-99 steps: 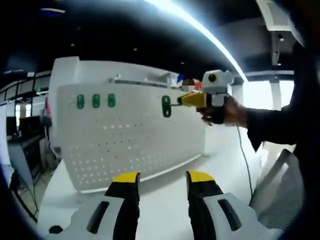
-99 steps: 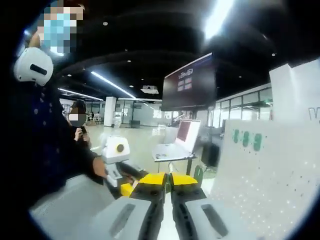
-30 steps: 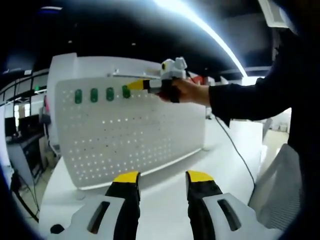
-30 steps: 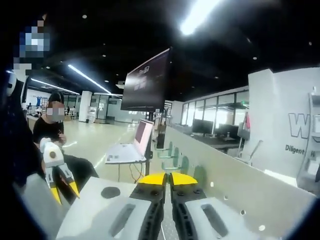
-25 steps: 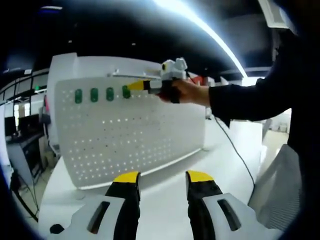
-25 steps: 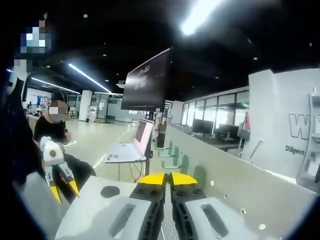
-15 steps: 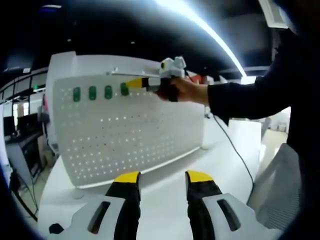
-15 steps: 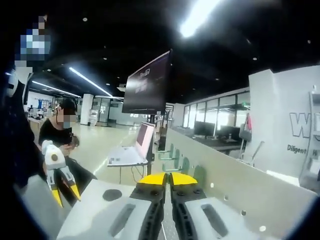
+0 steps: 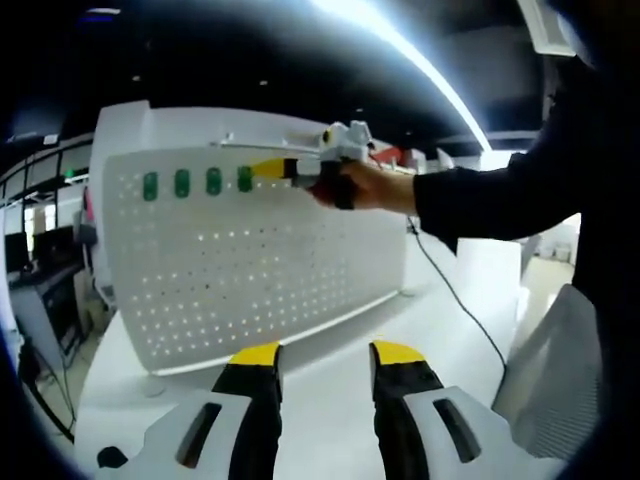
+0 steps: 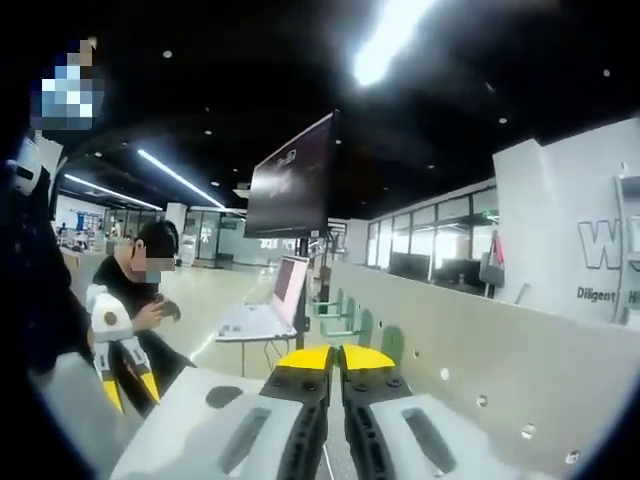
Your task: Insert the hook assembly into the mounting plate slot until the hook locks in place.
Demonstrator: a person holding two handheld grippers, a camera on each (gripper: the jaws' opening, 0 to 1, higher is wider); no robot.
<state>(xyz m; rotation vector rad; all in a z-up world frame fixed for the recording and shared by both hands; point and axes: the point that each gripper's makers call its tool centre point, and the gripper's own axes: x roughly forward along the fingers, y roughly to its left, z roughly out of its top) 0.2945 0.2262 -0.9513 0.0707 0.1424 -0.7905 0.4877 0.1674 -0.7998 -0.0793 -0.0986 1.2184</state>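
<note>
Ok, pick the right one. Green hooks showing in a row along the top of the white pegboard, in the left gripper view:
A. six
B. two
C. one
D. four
D: four green hooks sit side by side near the top edge of the pegboard, and the right gripper has its yellow tips at the fourth.

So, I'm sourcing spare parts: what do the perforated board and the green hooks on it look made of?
The perforated board looks like white painted sheet metal or plastic, matte, thin and evenly punched; I can't tell which. The green hooks look like glossy moulded plastic.
</note>
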